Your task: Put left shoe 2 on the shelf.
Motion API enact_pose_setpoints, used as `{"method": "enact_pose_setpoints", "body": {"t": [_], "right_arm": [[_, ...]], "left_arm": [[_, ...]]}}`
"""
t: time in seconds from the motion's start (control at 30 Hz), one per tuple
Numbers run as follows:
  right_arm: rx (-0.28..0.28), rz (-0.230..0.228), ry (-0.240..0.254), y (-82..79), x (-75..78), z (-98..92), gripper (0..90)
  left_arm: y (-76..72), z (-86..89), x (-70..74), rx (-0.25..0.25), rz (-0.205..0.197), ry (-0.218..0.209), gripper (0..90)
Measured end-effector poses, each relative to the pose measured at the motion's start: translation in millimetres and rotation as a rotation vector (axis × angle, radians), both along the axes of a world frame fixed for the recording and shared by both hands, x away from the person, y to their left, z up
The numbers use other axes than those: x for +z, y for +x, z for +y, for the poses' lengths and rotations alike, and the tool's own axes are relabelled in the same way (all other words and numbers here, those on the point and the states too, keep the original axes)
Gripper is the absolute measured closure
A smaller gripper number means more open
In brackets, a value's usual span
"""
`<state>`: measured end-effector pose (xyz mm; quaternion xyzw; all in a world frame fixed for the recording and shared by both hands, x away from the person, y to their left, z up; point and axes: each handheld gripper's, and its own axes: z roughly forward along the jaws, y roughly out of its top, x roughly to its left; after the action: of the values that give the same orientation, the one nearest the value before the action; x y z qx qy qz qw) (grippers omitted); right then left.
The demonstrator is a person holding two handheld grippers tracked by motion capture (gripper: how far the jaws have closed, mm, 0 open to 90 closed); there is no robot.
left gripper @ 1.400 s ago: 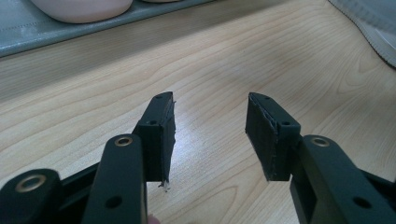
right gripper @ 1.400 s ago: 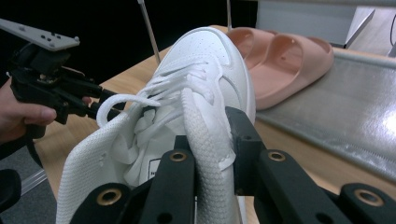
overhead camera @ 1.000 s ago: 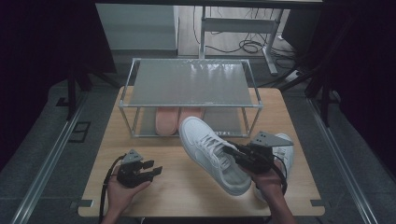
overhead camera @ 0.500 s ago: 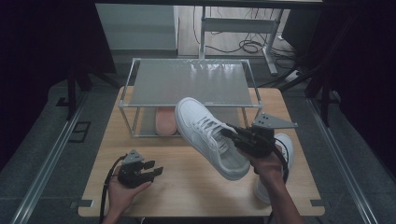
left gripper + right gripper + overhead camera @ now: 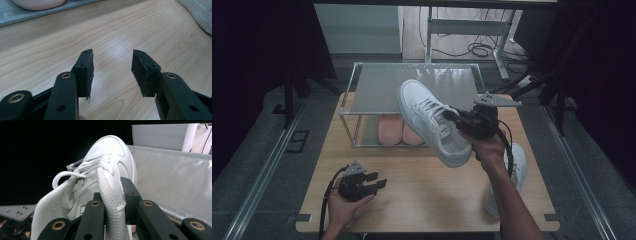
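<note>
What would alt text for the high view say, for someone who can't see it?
A person's right tool holds a white sneaker in the air above a low metal shoe rack on a wooden table. Pink shoes sit on the rack's lower level, and the left tool rests open near the table's front edge.

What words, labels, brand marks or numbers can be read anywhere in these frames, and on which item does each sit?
None can be read.
White sneaker held by the right gripper: a small tag with dark print inside the collar, cut off by the jaw, illegible.
Pink shoes, shoe rack, table: no markings visible.
</note>
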<state>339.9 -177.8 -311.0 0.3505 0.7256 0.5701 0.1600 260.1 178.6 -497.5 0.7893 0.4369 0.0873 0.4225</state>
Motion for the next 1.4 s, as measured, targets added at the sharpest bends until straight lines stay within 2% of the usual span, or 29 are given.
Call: {"method": "enact_pose_setpoints", "body": {"t": [0.33, 0.6, 1.03, 1.4], "right_arm": [[-0.041, 0.006, -0.015, 23.6, 14.5, 11.3, 81.5], [-0.066, 0.025, -0.029, 40.9, 17.5, 20.0, 81.4], [-0.122, 0.052, -0.025, 70.6, 25.7, 27.0, 81.4], [-0.189, 0.108, -0.028, 105.7, 28.2, 47.3, 81.4]], "left_arm": [[-0.3, -1.5, -0.2, -0.006, 0.0, -0.001, 53.3], [-0.2, 0.0, -0.3, -0.004, 0.0, -0.003, 53.4], [0.1, -0.9, -0.9, -0.003, 0.0, 0.001, 53.0], [0.7, 0.3, -1.7, -0.005, 0.003, -0.002, 52.6]]}}
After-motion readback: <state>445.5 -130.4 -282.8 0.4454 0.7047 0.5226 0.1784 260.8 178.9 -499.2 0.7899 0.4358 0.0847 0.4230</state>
